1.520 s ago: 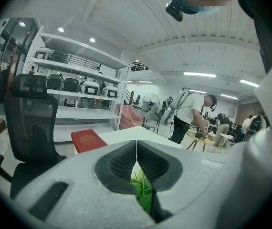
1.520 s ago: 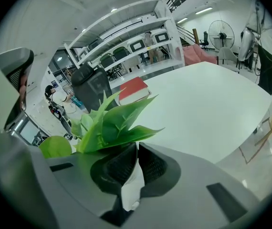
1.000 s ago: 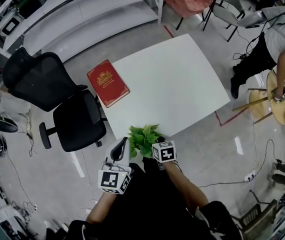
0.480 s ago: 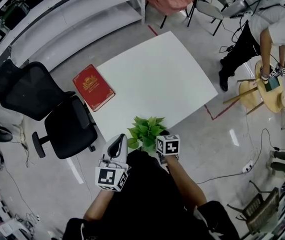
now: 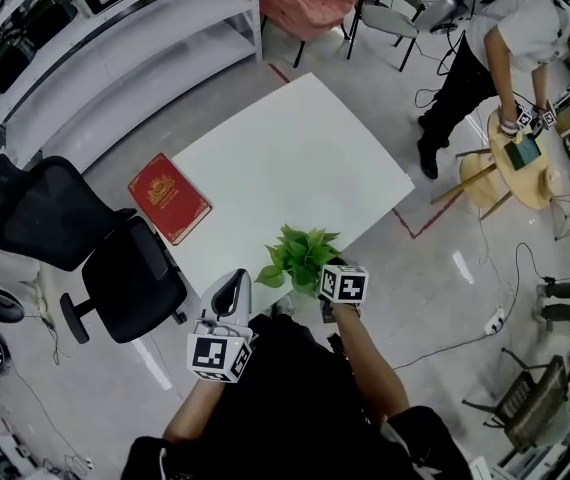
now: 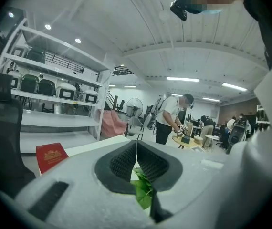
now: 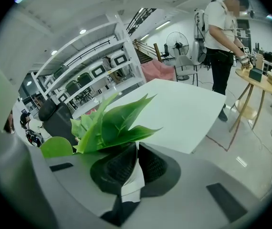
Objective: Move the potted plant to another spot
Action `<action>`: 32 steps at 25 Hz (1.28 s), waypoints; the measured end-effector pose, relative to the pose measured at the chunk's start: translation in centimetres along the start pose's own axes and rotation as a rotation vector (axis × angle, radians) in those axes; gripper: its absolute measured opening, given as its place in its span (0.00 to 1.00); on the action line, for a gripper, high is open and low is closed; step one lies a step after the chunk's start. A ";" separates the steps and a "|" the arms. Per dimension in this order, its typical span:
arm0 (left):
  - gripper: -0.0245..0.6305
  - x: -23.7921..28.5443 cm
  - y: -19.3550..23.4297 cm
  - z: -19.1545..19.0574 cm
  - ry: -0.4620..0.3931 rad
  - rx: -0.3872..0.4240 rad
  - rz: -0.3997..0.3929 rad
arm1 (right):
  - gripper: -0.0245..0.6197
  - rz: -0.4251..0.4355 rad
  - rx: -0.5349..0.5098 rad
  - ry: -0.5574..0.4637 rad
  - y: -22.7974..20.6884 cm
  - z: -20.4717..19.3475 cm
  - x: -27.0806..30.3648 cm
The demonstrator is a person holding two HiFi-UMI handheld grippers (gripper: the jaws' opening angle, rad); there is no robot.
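Note:
The potted plant (image 5: 303, 256) shows as a tuft of green leaves over the near edge of the white table (image 5: 295, 148); the leaves hide its pot in the head view. My right gripper (image 5: 327, 270) is at the plant's near side, shut on the white pot rim (image 7: 132, 178), with the leaves (image 7: 109, 123) rising just above its jaws. To the plant's left, my left gripper (image 5: 233, 288) is clear of it. Its pads (image 6: 126, 160) meet with nothing between them, and a leaf (image 6: 143, 192) shows beyond.
A red book (image 5: 169, 197) lies at the table's left corner. A black office chair (image 5: 115, 268) stands left of the table, with white shelves (image 5: 95, 58) behind. At the right a person (image 5: 495, 38) bends over a round wooden table (image 5: 525, 158).
My right gripper has carried the plant to the right along the table's near edge, a little farther from the red book. The left gripper has followed the same way, still shut.

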State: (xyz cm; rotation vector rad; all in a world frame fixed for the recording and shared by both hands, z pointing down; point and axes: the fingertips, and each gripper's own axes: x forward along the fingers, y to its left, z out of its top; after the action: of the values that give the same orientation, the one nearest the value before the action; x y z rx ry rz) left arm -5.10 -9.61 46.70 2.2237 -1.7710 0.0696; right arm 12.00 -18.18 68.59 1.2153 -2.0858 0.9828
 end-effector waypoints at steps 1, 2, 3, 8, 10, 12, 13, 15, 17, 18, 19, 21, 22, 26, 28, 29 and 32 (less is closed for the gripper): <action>0.07 0.3 -0.1 0.1 0.002 0.001 -0.009 | 0.08 -0.010 0.011 -0.003 -0.4 0.2 0.0; 0.07 0.6 -0.2 0.2 0.004 0.003 -0.019 | 0.08 -0.019 0.022 -0.005 -0.7 0.3 0.0; 0.07 0.8 -0.4 0.4 0.006 0.006 -0.029 | 0.08 -0.024 0.032 -0.007 -1.0 0.4 0.0; 0.07 2.3 -0.8 0.6 0.013 0.015 -0.072 | 0.08 -0.039 0.057 -0.024 -1.5 1.3 0.4; 0.07 2.8 -0.9 0.5 0.018 0.017 -0.088 | 0.08 -0.060 0.079 -0.019 -2.0 1.1 0.5; 0.07 3.2 -1.1 0.4 0.025 0.017 -0.103 | 0.08 -0.072 0.105 -0.016 -2.5 0.9 0.7; 0.07 3.5 -1.2 0.3 0.029 0.017 -0.110 | 0.08 -0.076 0.118 -0.016 -2.7 0.8 0.7; 0.07 4.0 -1.5 0.3 0.034 0.015 -0.126 | 0.08 -0.083 0.140 -0.016 -3.1 0.8 0.8; 0.07 4.3 -1.8 0.3 0.039 0.014 -0.142 | 0.08 -0.090 0.159 -0.017 -3.5 0.8 1.0; 0.07 4.4 -1.9 0.4 0.042 0.015 -0.150 | 0.08 -0.093 0.168 -0.016 -3.6 0.8 1.1; 0.07 4.5 -2.0 0.4 0.044 0.016 -0.158 | 0.08 -0.096 0.177 -0.016 -3.7 0.7 1.2; 0.07 4.6 -2.0 0.4 0.046 0.017 -0.169 | 0.08 -0.104 0.190 -0.015 -3.9 0.6 1.5; 0.07 4.7 -2.0 0.4 0.047 0.016 -0.173 | 0.08 -0.108 0.195 -0.015 -4.0 0.6 1.6; 0.07 5.0 -1.6 0.2 0.052 0.006 -0.179 | 0.08 -0.123 0.220 -0.015 -4.4 0.4 2.0; 0.07 5.2 -1.6 0.2 0.052 0.009 -0.189 | 0.08 -0.128 0.233 -0.014 -4.6 0.2 2.1; 0.07 5.3 -1.6 0.3 0.052 0.012 -0.194 | 0.08 -0.130 0.238 -0.014 -4.7 0.1 2.2; 0.07 5.4 -1.7 0.2 0.054 0.012 -0.204 | 0.08 -0.132 0.254 -0.012 -4.9 -0.3 2.5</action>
State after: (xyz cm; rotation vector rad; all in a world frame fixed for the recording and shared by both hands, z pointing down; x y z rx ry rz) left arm -2.20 -14.46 47.37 2.3742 -1.5114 0.0959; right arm 15.24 -20.86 72.17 1.4673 -1.9040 1.2069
